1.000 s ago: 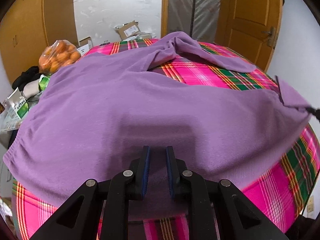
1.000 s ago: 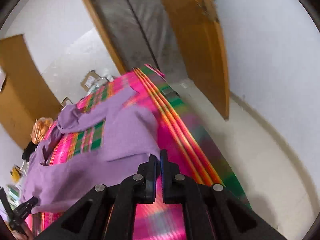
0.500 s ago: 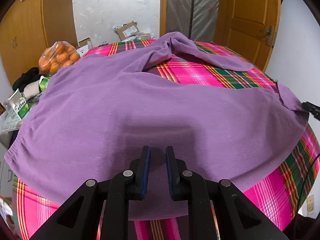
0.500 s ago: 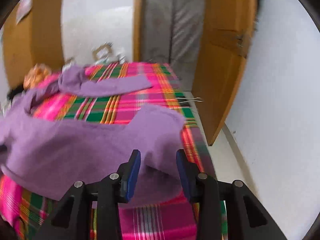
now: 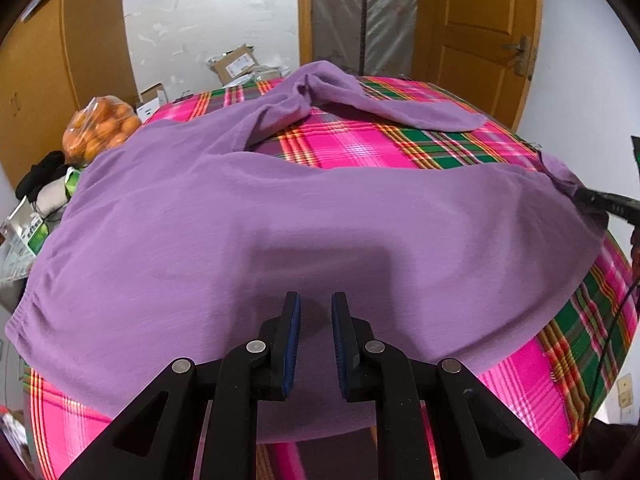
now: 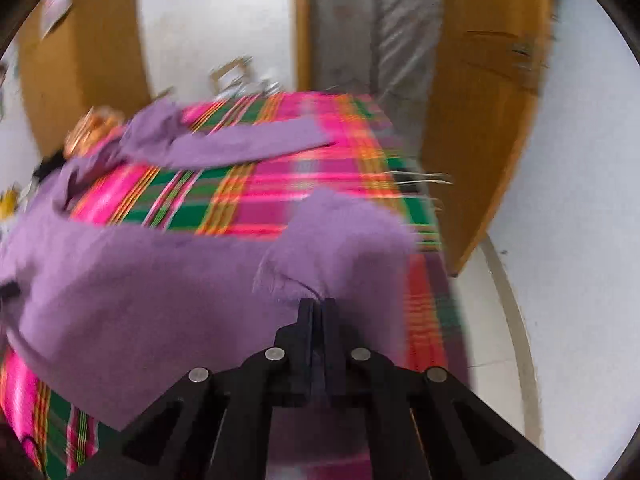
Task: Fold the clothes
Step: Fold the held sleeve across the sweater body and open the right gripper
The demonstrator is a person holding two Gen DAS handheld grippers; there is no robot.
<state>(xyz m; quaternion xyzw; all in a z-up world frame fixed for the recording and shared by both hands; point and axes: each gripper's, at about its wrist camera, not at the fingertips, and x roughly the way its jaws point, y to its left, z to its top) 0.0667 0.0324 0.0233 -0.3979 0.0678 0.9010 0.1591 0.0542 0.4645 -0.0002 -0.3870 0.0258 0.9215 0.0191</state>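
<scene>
Right wrist view: right hand-held gripper (image 6: 319, 304), gaping a moment ago, now pinches purple garment (image 6: 140, 280) corner.

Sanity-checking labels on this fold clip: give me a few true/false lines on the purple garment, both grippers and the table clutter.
1. The right gripper is clamped on an edge of the purple garment. True.
2. The left gripper holds the garment as well. False: its jaws stand slightly apart above the cloth, with nothing between them.
3. The garment lies on a plaid tablecloth. True.
4. A bag of oranges sits on top of the garment. False: it sits off the garment, at the table's far left corner.
5. The garment is folded into a neat square. False: it lies spread out.
</scene>
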